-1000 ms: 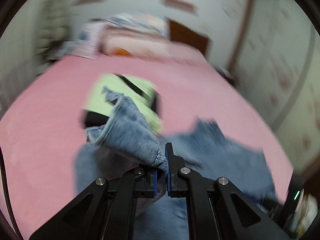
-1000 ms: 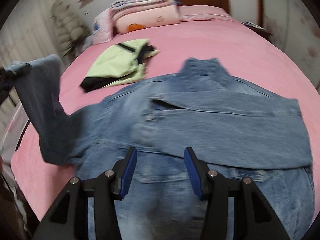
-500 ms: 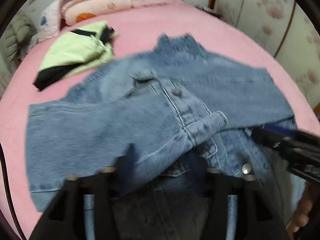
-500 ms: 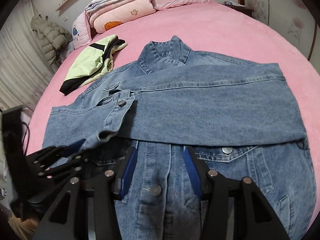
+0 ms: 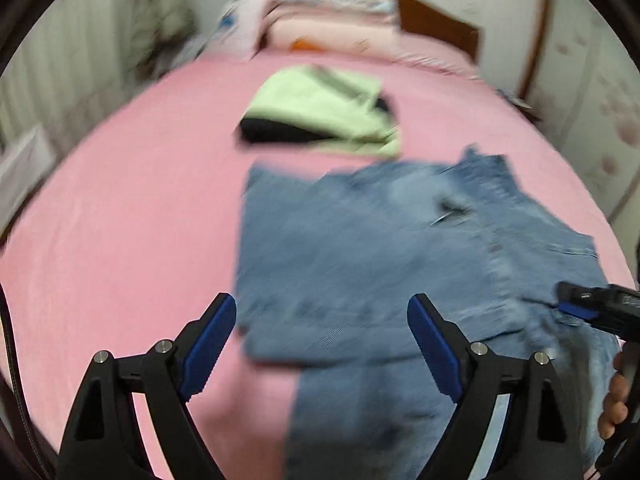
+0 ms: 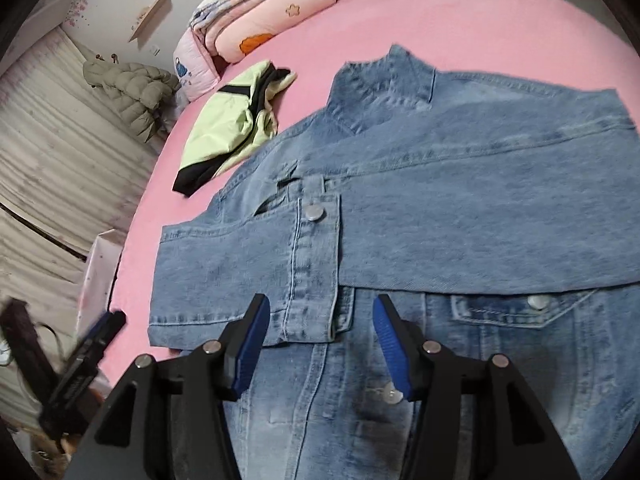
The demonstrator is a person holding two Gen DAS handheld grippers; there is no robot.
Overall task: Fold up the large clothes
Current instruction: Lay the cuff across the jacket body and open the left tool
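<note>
Sleeves folded in across denim jacket point(image 6: 460, 216), flat on pink bed point(image 6: 460, 20). Left gripper point(image 5: 322, 344) and right gripper point(image 6: 320, 344) spread wide, empty. Next, probably: grasping the hem, folding toward collar.

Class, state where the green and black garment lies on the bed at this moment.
In the right wrist view the green and black garment lies on the pink bed, up-left of the denim jacket collar, below the stacked pillows.

Two wrist fisheyes, both low over the bed

Left view's blurry, looking up the pink bedspread point(image 5: 120, 220) toward the pillows; right view sits closer. Both share the blue denim jacket point(image 6: 460, 208) centre-frame and the lime-green folded garment point(image 5: 320, 108) above it.
</note>
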